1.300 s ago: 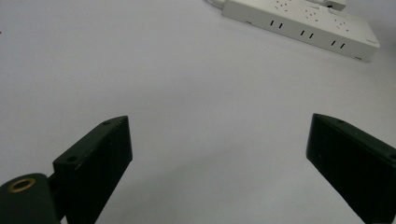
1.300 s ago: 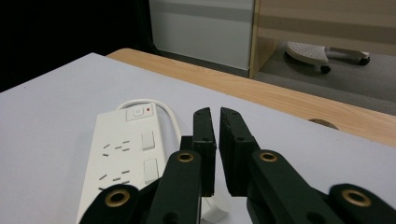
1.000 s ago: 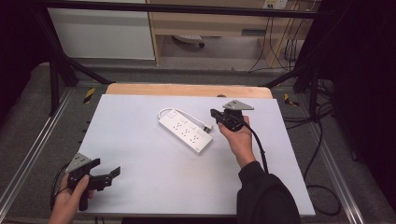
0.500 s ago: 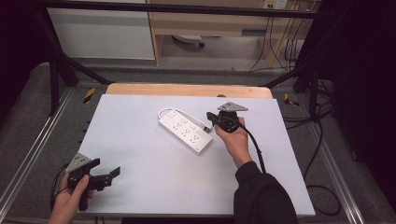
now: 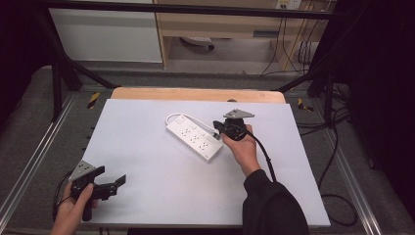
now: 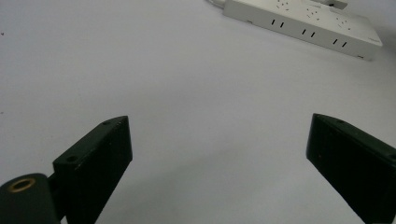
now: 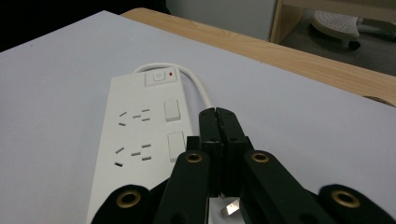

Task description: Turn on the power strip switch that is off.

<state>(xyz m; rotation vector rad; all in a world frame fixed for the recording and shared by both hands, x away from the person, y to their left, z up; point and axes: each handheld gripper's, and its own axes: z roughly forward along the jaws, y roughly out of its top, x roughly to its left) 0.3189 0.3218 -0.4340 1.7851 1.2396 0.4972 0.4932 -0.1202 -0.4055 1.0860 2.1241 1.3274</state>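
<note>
Here the power strip [image 7: 140, 140] lies just beside the right gripper [image 7: 218, 116]'s closed jaws.

The power strip [image 5: 195, 138] is smooth, slightly glossy white plastic with a rubbery-looking white cord. It lies on a matt pale sheet [image 5: 147, 161] over a light wooden tabletop [image 5: 195, 94]. The gripper jaws are matt black.

Two hand-held grippers, one wide apart, one pressed together.

The left gripper [image 5: 111, 183] sits in the left hand [image 5: 78, 205] at the near left, low and roughly level, its jaws spread wide with nothing between them. The right hand [image 5: 242, 147], at the end of a dark-sleeved forearm reaching forward, holds the right gripper [image 7: 217, 114] with its jaws closed flat against each other; a small metal piece below them may be a plug prong, too hidden to tell.
</note>
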